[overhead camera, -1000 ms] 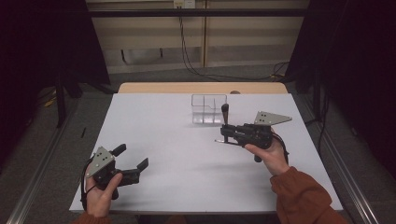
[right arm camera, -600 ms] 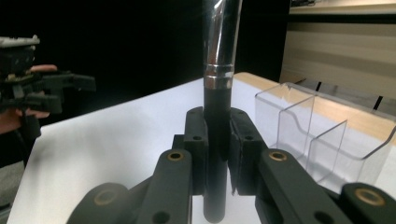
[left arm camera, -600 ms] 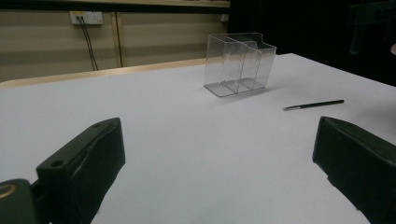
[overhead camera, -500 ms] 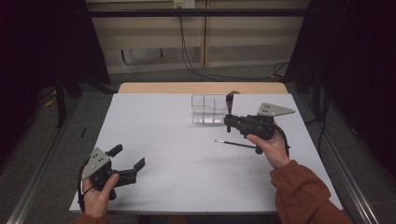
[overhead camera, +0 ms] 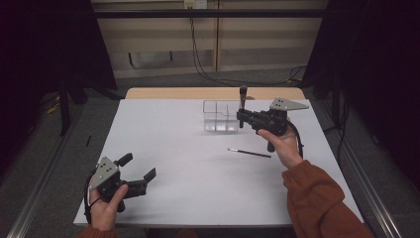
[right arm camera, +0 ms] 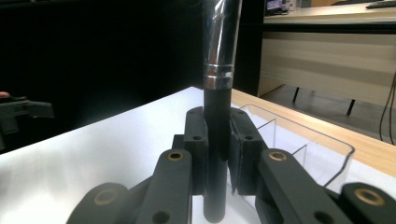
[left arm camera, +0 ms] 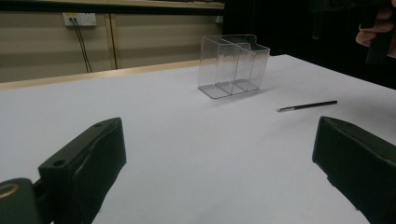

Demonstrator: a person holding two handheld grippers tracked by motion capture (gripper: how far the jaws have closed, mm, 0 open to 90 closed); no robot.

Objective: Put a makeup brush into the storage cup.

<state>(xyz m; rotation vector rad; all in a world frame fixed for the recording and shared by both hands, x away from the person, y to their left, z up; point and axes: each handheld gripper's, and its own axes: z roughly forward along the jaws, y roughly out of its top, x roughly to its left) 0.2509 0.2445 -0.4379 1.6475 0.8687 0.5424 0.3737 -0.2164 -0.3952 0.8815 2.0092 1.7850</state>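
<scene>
- The right gripper [overhead camera: 242, 117] is clamped on a makeup brush [overhead camera: 243, 99], which it holds upright; in the right gripper view the brush's black handle [right arm camera: 215, 154] sits pinched between the two jaws, with a silver ferrule above them.
- In the high view the brush stands at the 3 o'clock edge of the clear organiser [overhead camera: 222, 115], just beside its right-hand compartment; whether its lower end is over the compartment or beside it, I cannot tell.
- The organiser is a clear plastic box with dividers, standing toward the 12 o'clock end of the white table [overhead camera: 188, 163].
- A thin black pencil [overhead camera: 249, 152] lies flat on the table, at about 5 o'clock from the organiser and apart from it.
- The left gripper [overhead camera: 134, 173] rests at the table's 7 o'clock corner, jaws spread wide with nothing between them.
</scene>
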